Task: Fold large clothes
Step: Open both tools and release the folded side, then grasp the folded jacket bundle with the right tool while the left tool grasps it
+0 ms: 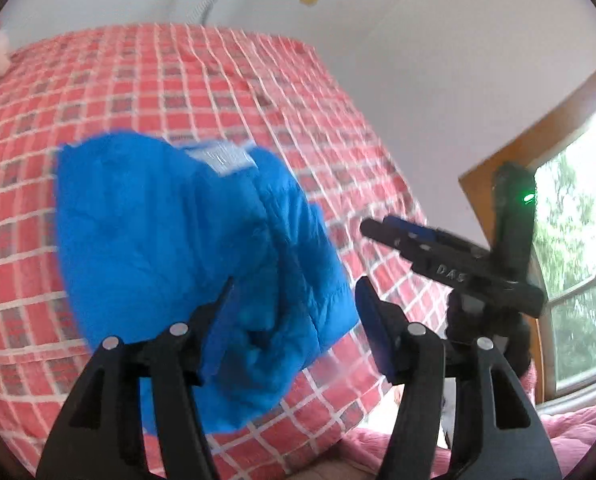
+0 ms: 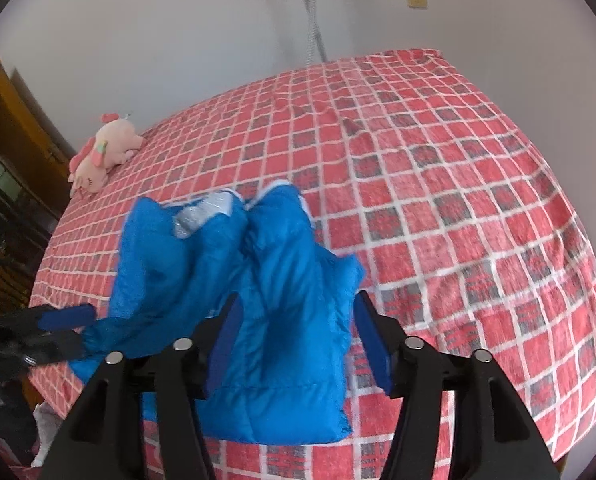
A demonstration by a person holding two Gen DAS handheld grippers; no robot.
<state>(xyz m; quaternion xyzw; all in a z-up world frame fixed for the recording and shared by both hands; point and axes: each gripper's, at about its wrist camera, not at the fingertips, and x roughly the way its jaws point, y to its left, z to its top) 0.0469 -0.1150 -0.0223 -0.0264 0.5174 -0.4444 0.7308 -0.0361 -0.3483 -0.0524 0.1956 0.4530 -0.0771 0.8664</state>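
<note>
Now we work around the blue jacket (image 2: 237,304), bunched on the checked bedspread (image 2: 438,208) near its front edge. Both the left gripper (image 1: 293,312) and right gripper (image 2: 295,328) hang released over it — nothing pinched. We'd flatten the bundle, align edges, then grasp corners.

A folded jacket (image 2: 237,300) is laid on the bedspread (image 2: 438,200) near its front edge; a plush toy (image 2: 101,156) is set far back at the left edge, by the wall (image 2: 157,40); a window (image 1: 578,260) is seen to the bed's right.
</note>
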